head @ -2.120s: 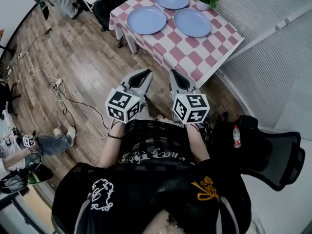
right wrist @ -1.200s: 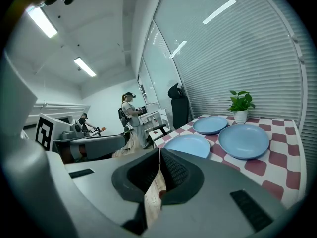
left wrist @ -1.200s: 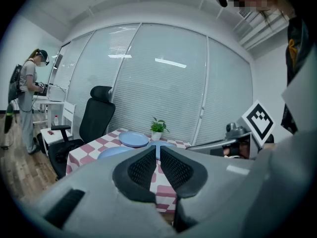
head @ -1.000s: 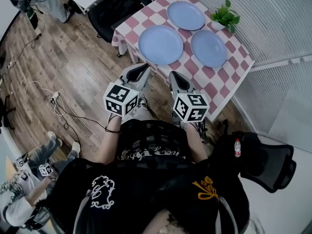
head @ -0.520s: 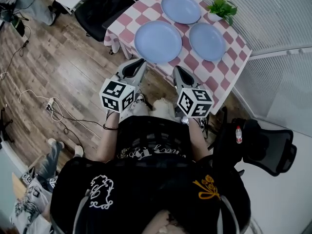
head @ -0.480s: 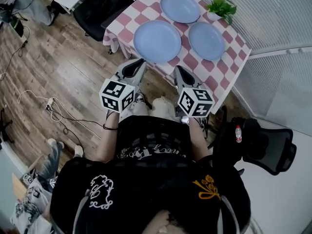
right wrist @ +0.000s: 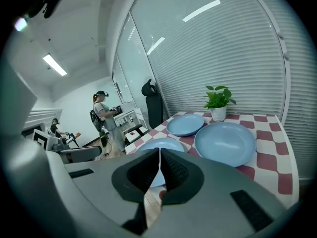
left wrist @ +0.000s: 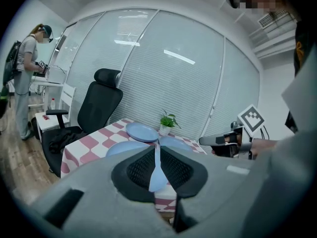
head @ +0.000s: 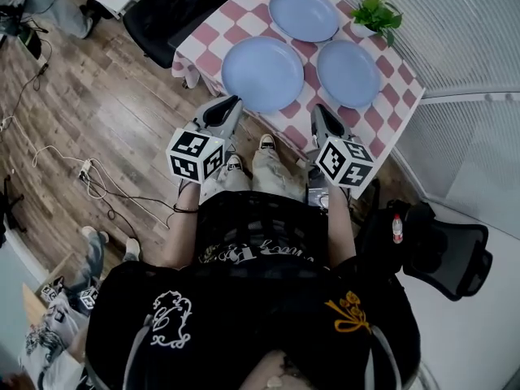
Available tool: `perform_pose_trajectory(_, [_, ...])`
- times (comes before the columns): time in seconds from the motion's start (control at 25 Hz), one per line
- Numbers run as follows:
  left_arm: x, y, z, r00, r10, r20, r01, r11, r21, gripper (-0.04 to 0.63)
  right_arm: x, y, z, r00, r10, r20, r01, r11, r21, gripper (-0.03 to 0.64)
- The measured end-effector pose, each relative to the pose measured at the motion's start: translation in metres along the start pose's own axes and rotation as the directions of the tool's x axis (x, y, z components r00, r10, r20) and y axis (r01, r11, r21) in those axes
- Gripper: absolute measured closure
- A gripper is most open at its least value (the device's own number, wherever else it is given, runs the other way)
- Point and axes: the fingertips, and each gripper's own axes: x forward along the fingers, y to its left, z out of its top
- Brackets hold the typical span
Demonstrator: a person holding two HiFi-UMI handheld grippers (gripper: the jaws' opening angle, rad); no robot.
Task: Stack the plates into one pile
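Observation:
Three light-blue plates lie apart on a pink-and-white checked table (head: 244,10): a near-left plate (head: 262,73), a far plate (head: 303,13) and a right plate (head: 348,62). My left gripper (head: 234,101) is shut and empty, just short of the table's near edge below the near-left plate. My right gripper (head: 318,110), also shut and empty, hangs over the near edge beside the right plate. In the left gripper view the shut jaws (left wrist: 157,148) point at the plates (left wrist: 142,131). In the right gripper view the shut jaws (right wrist: 159,150) face the right plate (right wrist: 225,143).
A potted plant (head: 378,10) stands at the table's far corner by the blinds. One black office chair (head: 162,15) sits left of the table, another (head: 443,250) at my right with a bottle (head: 396,227). Cables (head: 89,169) cross the wooden floor. A person (right wrist: 104,118) stands far left.
The table has come closer to me. My right gripper has moved right and forward to the table's edge; the left one has barely shifted. Both stay shut.

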Motion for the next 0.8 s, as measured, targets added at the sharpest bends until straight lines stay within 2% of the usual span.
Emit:
perform_pose_trajectory(0.2, [0.022,0.02,0.004,0.999,0.051,-0.019,-0.051,0.999,-0.01,0.568,0.033,-0.018,0.011,0.999,0.029,-0.043,-0.031,0.999,-0.027,0.601])
perform_pose_trajectory(0.36, [0.041,0.039,-0.005,0.994,0.086,-0.07,-0.087,0.996,-0.012,0.568,0.062,-0.029,0.01,0.993,0.057,-0.101,-0.063,0.996,-0.06,0.601])
perform_pose_trajectory(0.52, [0.056,0.062,-0.018,0.984,0.127,-0.123,-0.134,0.99,-0.047,0.568,0.093,-0.042,-0.001,0.979,0.101,-0.174,-0.104,0.995,-0.004,0.6])
perform_pose_trajectory(0.8, [0.066,0.102,-0.036,0.961,0.178,-0.213,-0.196,0.978,-0.067,0.548,0.133,-0.059,-0.028,0.954,0.119,-0.276,-0.11,0.993,0.048,0.6])
